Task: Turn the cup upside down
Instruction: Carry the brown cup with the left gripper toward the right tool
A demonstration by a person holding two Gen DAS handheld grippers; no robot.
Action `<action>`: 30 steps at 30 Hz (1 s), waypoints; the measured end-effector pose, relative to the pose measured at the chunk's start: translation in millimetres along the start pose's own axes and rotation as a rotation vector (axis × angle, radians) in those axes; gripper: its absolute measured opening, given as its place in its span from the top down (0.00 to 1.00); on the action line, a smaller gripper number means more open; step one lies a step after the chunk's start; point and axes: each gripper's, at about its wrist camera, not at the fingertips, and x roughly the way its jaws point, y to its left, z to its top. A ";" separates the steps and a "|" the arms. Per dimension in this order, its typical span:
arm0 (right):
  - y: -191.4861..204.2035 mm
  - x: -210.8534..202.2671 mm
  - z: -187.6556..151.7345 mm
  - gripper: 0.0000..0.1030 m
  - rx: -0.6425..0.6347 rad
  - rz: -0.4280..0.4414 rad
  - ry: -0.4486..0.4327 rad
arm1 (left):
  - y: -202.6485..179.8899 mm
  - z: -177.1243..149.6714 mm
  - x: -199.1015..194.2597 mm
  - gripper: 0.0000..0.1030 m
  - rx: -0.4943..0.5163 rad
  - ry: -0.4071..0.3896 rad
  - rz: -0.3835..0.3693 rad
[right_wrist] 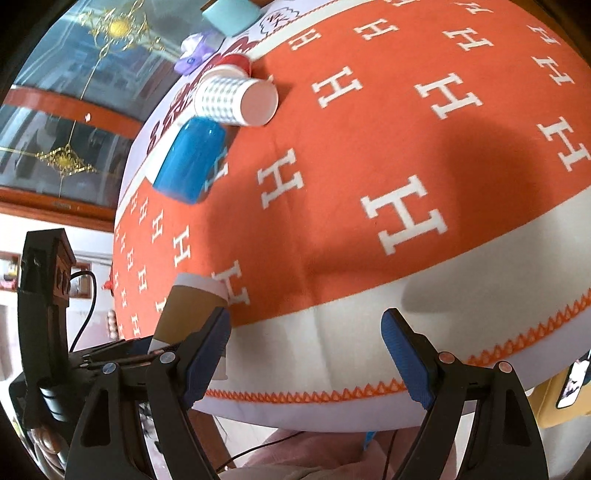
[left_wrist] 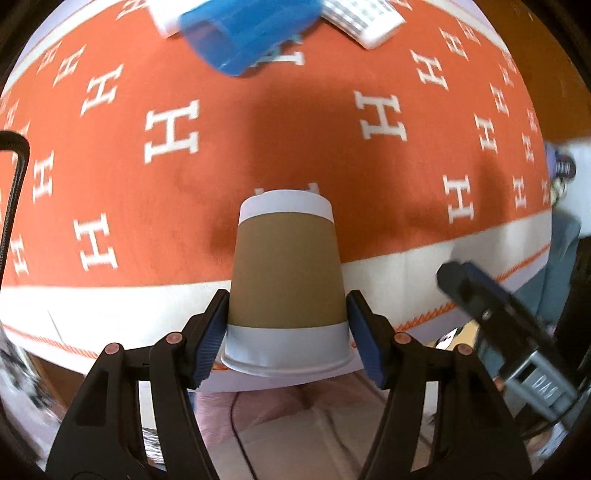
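A brown paper cup with white bands is held between the blue pads of my left gripper. It is upside down in this view: the rolled rim is nearest the camera and the closed base points away, above the near edge of the orange cloth. The same cup shows at the left of the right wrist view, partly behind a finger. My right gripper is open and empty above the cloth's white border. It also appears in the left wrist view.
A blue plastic cup lies on its side at the far edge, also in the right wrist view. A white patterned paper cup lies on its side beside it. A glass cabinet stands beyond the table.
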 end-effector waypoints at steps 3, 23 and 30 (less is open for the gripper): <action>0.6 3.3 -0.9 0.17 -0.013 -0.005 0.009 | 9.4 -8.0 1.9 0.41 -0.082 -0.022 -0.037; -31.3 -14.8 -2.8 0.17 0.019 0.009 -0.023 | -2.4 14.7 0.0 0.19 -0.055 -0.034 -0.051; -27.1 -19.8 -3.0 0.17 0.011 0.018 -0.039 | 1.2 14.3 -9.6 0.18 -0.045 -0.024 -0.040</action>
